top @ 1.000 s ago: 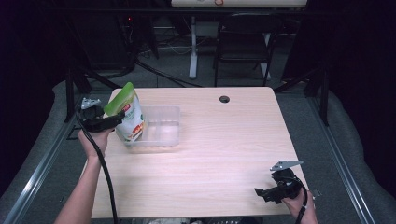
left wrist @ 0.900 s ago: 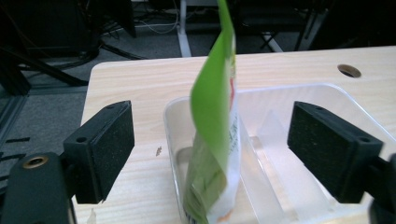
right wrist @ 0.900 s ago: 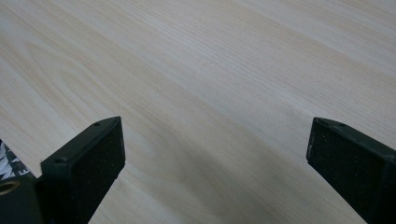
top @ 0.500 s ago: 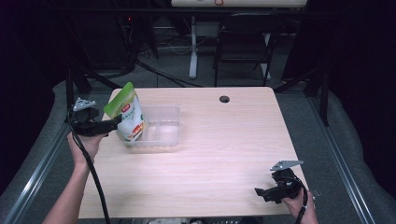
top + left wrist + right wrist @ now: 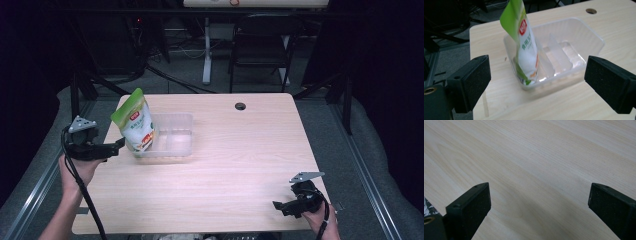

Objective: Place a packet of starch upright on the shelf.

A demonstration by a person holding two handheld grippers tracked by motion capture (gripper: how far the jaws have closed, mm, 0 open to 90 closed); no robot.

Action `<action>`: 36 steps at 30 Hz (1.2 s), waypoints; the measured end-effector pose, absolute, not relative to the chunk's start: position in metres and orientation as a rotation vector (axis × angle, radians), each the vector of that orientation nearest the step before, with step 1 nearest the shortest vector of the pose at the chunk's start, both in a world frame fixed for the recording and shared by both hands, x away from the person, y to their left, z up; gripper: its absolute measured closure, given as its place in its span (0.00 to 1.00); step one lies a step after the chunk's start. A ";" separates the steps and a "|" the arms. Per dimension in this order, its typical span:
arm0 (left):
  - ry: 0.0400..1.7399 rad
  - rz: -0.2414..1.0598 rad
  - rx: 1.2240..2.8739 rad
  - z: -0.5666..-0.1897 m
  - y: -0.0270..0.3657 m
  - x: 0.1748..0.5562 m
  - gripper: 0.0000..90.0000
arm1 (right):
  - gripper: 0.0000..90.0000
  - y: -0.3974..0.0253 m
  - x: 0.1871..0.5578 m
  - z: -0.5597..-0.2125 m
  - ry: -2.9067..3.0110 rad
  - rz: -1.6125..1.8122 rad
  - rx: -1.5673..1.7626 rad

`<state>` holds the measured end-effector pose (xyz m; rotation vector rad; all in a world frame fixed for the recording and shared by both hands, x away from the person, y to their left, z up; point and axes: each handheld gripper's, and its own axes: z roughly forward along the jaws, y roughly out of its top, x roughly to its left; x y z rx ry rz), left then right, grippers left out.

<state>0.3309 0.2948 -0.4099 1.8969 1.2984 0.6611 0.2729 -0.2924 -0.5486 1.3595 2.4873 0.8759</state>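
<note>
High view: light wooden table (image 5: 215,165) with a round grommet hole (image 5: 240,106) near its far edge; clear plastic container (image 5: 172,136) sitting toward the far left part of the top; green-and-white pouch (image 5: 135,122) standing in the container's left end, tilted, its green top leaning left beyond the rim; left gripper (image 5: 119,144) held at the table's left edge, just beside the pouch yet apart from it, grey three-cornered plate on top, cable trailing down along the forearm; right gripper (image 5: 276,205) held low at the near right corner, well apart from the container, nothing between its jaws; dark folding chair (image 5: 260,50) beyond the table.

Left gripper view: both black jaws spread wide, holding nothing; pouch (image 5: 525,47) upright between them farther off, red label near its top, base down inside the container's (image 5: 584,35) nearest compartment; clear dividers across the tub's interior; remaining compartments bare; grommet hole (image 5: 591,11) at upper right.

Right gripper view: both jaws spread wide, gripping nothing; bare wood grain of the table (image 5: 536,165) between and beyond them.
</note>
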 end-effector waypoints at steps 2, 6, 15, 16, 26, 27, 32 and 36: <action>1.295 0.670 1.912 -0.411 0.294 0.323 0.06 | 0.04 -0.292 0.273 -0.548 2.487 0.876 1.361; 1.288 0.689 1.944 -0.415 0.294 0.309 0.05 | 0.04 -0.292 0.273 -0.549 2.488 0.871 1.362; 1.293 0.647 1.979 -0.424 0.291 0.284 0.03 | 0.04 -0.292 0.273 -0.549 2.484 0.873 1.365; 1.292 0.639 1.984 -0.425 0.291 0.282 0.03 | 0.04 -0.292 0.273 -0.549 2.484 0.871 1.366; 1.314 0.600 2.008 -0.448 0.287 0.260 0.02 | 0.04 -0.292 0.273 -0.549 2.484 0.862 1.365; 1.314 0.592 2.018 -0.451 0.286 0.259 0.01 | 0.04 -0.292 0.273 -0.549 2.475 0.864 1.364; 1.320 0.575 2.038 -0.462 0.281 0.249 0.00 | 0.04 -0.292 0.273 -0.549 2.473 0.862 1.371; 1.329 0.598 2.019 -0.467 0.280 0.243 0.00 | 0.04 -0.292 0.273 -0.549 2.468 0.855 1.367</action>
